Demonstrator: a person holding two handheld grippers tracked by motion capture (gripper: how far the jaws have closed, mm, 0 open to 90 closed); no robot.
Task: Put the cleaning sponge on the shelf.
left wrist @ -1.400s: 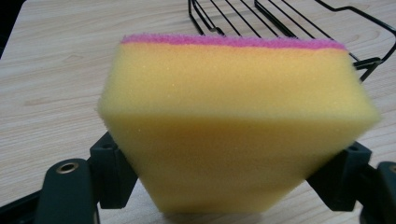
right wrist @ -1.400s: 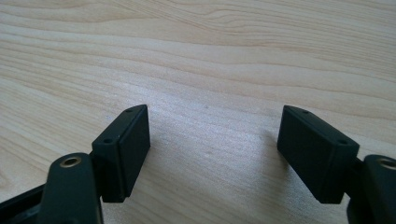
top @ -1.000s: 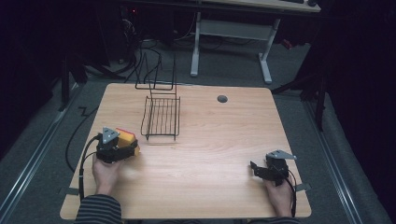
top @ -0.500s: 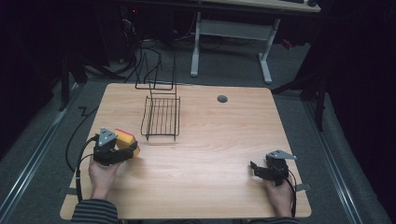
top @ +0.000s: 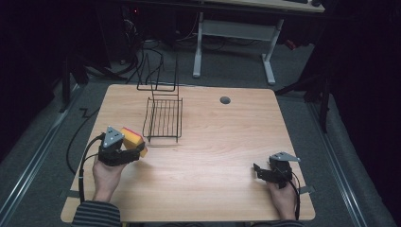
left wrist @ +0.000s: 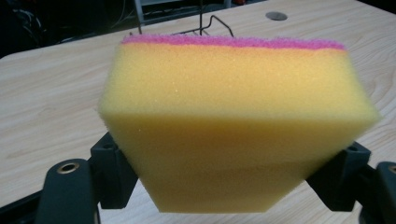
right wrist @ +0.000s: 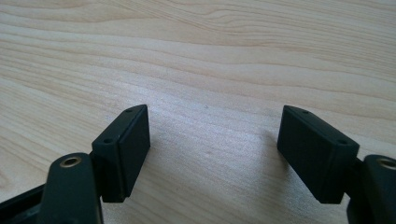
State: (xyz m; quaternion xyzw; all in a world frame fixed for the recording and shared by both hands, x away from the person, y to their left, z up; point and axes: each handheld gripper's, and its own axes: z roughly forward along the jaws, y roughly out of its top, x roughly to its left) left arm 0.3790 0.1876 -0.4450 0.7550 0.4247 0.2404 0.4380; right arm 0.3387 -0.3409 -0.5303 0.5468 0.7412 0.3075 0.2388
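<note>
Care should be taken that the sponge [top: 132,138], squeezed between the left gripper [top: 137,150] jaws, is carried level to the wire rack [top: 163,119] ahead, while the right gripper [top: 258,171] rests wide and empty.

A black wire rack [top: 163,120] stands on the wooden table [top: 217,142] at about eleven o'clock. A round grey cable hole [top: 225,100] sits near twelve.
</note>
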